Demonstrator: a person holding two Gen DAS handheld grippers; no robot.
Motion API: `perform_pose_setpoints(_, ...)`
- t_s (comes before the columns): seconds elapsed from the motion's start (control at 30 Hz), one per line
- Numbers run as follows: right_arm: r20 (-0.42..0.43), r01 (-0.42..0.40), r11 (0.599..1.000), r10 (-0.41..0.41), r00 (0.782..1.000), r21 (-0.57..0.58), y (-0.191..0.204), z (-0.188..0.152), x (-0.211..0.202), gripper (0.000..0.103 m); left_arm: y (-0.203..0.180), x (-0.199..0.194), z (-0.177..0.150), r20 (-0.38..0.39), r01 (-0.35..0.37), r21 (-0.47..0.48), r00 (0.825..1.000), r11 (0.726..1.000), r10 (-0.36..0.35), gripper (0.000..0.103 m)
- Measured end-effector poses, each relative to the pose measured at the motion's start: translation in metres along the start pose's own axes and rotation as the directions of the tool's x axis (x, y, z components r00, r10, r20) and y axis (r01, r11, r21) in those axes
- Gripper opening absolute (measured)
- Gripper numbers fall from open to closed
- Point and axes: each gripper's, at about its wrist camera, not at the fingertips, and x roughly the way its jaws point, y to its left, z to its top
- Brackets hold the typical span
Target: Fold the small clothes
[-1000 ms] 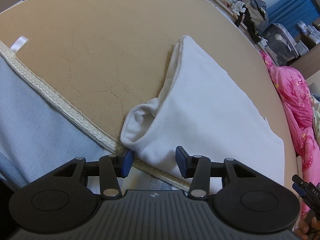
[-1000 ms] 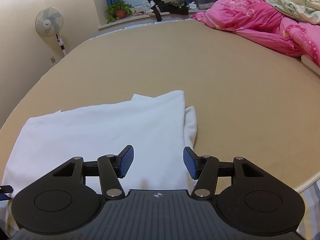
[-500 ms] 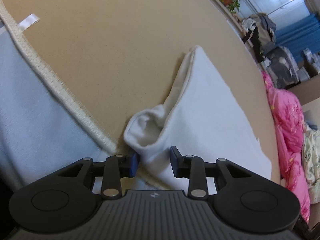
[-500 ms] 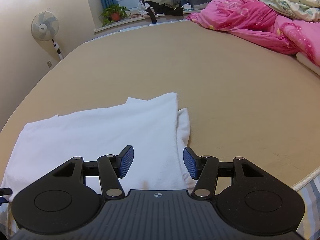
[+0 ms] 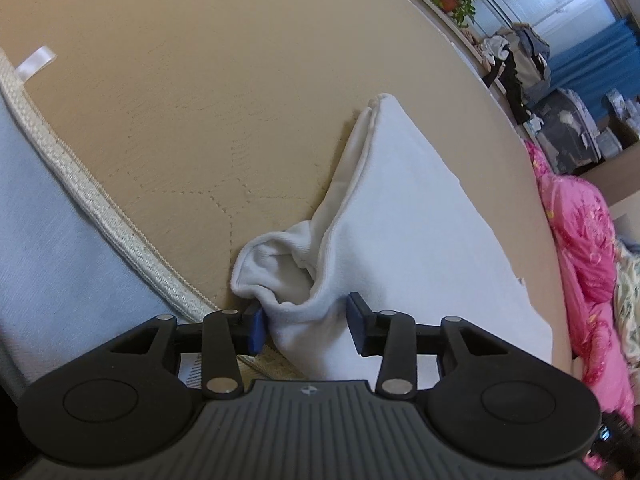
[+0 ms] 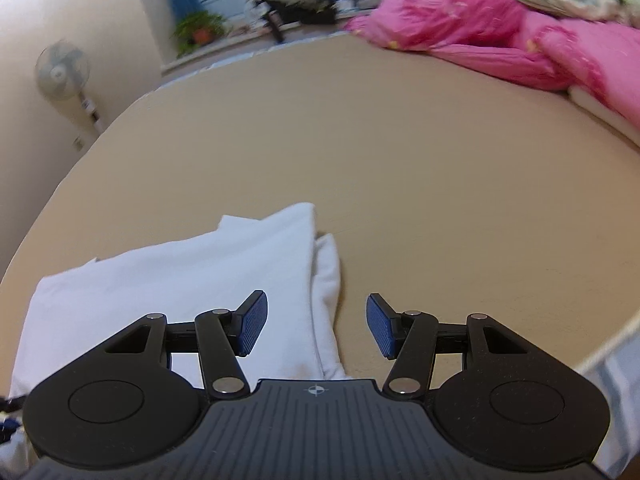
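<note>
Bed: a tan quilted mattress cover (image 5: 208,92) fills the room's middle, its braided edge (image 5: 92,204) running along the near side, with a pink duvet (image 6: 472,36) heaped at the far end.

Garment: the white garment (image 5: 420,232) lies near that braided edge, already folded to a rough rectangle, with a rolled sleeve or cuff (image 5: 276,264) bunched at its near left corner.

Left gripper: the left gripper (image 5: 306,322) has come in on that bunched corner – a second ago its pads stood wide on either side, and now they have drawn closer, with cloth filling the gap between them. The near pad (image 5: 256,326) touches the fabric; the other looks just short of it, so I'd call it closing, not yet clamped.

Right gripper: the right gripper (image 6: 316,322) hangs released, jaws wide, over the garment's right edge (image 6: 326,276) – it has slid right since a moment ago, and its view is blurred from moving.

Meaning: both corners of the near edge are being lined up, I'd guess for lifting it over in the next fold.
</note>
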Motion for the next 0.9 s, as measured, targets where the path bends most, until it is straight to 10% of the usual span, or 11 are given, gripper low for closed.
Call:
perform_pose_setpoints(0.17, 0.062, -0.034, 0.982, 0.046, 0.997, -0.185, -0.003, 0.034, 0.007, 0.061, -0.012, 0.003, -0.005, 0.019, -0.057, 0.063, 0.998, 0.996, 0.056, 0.025)
perform_pose_setpoints(0.5, 0.047, -0.068, 0.997, 0.07, 0.996, -0.038, -0.039, 0.052, 0.03, 0.06, -0.116, -0.024, -0.02, 0.165, -0.12, 0.28, 0.983, 0.953, 0.075, 0.009)
perform_pose_setpoints(0.63, 0.052, -0.094, 0.995, 0.095, 0.994, -0.013, -0.039, 0.053, 0.033, 0.06, -0.21, -0.033, -0.058, 0.197, -0.026, 0.491, 0.977, 0.871, -0.082, 0.008)
perform_pose_setpoints(0.9, 0.057, -0.079, 0.997, 0.078, 0.995, 0.009, -0.048, 0.05, 0.033, 0.06, -0.351, 0.009, -0.19, -0.147, 0.304, 0.752, 0.942, 0.585, -0.301, 0.009)
